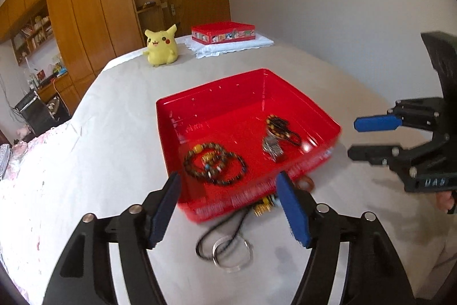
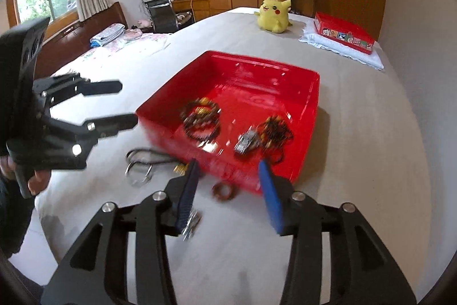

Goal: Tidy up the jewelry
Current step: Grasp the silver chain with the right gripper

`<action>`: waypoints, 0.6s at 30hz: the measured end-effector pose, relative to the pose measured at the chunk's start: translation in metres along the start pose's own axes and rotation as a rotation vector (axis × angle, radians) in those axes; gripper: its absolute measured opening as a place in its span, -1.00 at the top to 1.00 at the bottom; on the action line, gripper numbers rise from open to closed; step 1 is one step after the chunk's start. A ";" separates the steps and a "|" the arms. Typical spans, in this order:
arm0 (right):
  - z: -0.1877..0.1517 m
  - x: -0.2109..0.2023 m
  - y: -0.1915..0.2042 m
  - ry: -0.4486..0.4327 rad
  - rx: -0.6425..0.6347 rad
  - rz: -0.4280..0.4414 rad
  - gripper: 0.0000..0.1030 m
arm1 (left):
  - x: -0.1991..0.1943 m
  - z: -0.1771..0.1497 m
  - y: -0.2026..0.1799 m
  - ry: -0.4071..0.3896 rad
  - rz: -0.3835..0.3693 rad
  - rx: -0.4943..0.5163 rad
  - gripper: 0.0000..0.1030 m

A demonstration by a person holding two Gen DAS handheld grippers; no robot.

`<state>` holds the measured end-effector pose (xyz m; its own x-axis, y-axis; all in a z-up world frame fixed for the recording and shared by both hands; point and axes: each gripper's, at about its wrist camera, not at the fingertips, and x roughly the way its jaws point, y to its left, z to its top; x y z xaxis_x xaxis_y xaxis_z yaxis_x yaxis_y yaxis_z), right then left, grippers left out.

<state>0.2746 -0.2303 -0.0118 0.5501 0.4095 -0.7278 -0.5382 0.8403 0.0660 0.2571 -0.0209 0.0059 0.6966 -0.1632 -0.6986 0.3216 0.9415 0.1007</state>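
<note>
Your left gripper (image 1: 228, 207) & right gripper (image 2: 228, 195) both hang open, nothing betw. pads, just short of red tray (image 1: 217, 207) w/ bracelets (image 1: 214, 165).

text: none fully legible | black body of the right gripper (image 1: 360, 140): raised pale characters in left wrist view, blurred, roughly "UAS", uncertain | red rectangular box with a strip of cartoon pictures (image 2: 342, 33) on white folded cloth at the bed's far edge: pictures only, no lettering readable
</note>
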 end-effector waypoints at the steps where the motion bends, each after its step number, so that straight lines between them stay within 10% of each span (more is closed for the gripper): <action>1: -0.008 -0.004 0.005 -0.003 0.002 0.003 -0.08 | -0.006 -0.007 -0.003 -0.002 -0.003 0.002 -0.40; 18: -0.093 0.017 0.035 0.105 0.085 0.045 -0.17 | 0.003 -0.116 0.008 0.177 -0.030 -0.097 -0.52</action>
<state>0.2057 -0.2269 -0.0859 0.4550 0.4116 -0.7897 -0.5021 0.8509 0.1542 0.1869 0.0206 -0.0777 0.5614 -0.1457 -0.8146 0.2716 0.9623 0.0150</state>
